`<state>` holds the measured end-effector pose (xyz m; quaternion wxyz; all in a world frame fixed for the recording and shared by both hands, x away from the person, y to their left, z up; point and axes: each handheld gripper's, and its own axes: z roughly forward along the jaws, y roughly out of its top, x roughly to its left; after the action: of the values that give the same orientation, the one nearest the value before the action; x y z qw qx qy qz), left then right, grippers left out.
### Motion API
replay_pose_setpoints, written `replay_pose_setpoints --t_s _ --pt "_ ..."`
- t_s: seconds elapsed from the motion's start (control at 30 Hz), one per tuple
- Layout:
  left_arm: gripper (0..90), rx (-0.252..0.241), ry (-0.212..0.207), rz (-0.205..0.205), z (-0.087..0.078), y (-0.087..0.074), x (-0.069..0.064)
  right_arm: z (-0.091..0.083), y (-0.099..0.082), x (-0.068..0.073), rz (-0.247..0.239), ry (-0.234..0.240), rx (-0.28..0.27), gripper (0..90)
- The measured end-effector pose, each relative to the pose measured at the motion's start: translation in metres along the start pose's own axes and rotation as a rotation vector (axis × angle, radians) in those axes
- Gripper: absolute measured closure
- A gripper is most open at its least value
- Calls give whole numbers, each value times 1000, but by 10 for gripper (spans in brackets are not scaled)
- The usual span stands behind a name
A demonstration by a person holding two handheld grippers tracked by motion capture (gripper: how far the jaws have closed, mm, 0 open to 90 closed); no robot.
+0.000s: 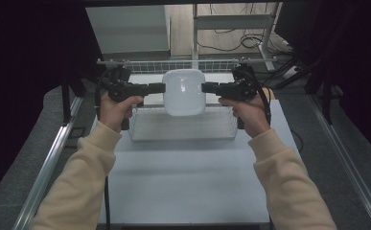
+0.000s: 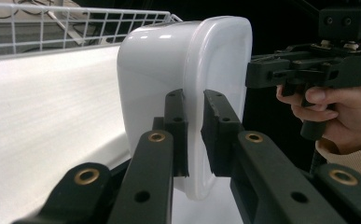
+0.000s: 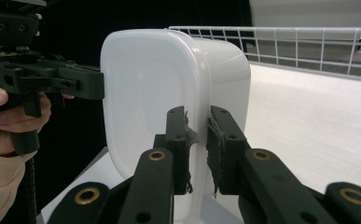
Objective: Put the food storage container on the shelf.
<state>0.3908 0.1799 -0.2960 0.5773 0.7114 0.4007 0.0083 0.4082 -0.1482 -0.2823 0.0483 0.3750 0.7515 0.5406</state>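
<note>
A white, rounded-square plastic basin (image 1: 184, 91) hangs in the air above a white wire basket (image 1: 183, 128), held level between both hands. My left gripper (image 1: 161, 87) is shut on the basin's left rim; the left gripper view shows its jaws clamped over the rim of the basin (image 2: 187, 74). My right gripper (image 1: 205, 88) is shut on the opposite rim, and in the right gripper view the pads pinch the edge of the basin (image 3: 169, 74). Each gripper view also shows the other hand and its gripper across the basin.
The wire basket sits at the far end of a pale table (image 1: 188, 177). Behind it are a wire rail (image 1: 173, 63), a white frame and loose cables (image 1: 250, 40) on the floor. Dark curtains flank both sides.
</note>
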Motion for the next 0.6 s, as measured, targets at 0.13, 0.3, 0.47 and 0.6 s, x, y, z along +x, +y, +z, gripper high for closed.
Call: replay_pose_setpoints --t_s 0.13,0.3,0.47,0.6 --pt "811 3 1 -6 2 8 5 5 8 -5 10 1 1 787" --pt "811 11 8 -18 6 23 13 11 23 -13 28 -5 7 787" --pt "812 25 -2 -41 10 28 21 17 26 -22 54 8 10 786" --pt "813 37 -13 -66 16 27 29 24 27 -32 93 20 35 785"
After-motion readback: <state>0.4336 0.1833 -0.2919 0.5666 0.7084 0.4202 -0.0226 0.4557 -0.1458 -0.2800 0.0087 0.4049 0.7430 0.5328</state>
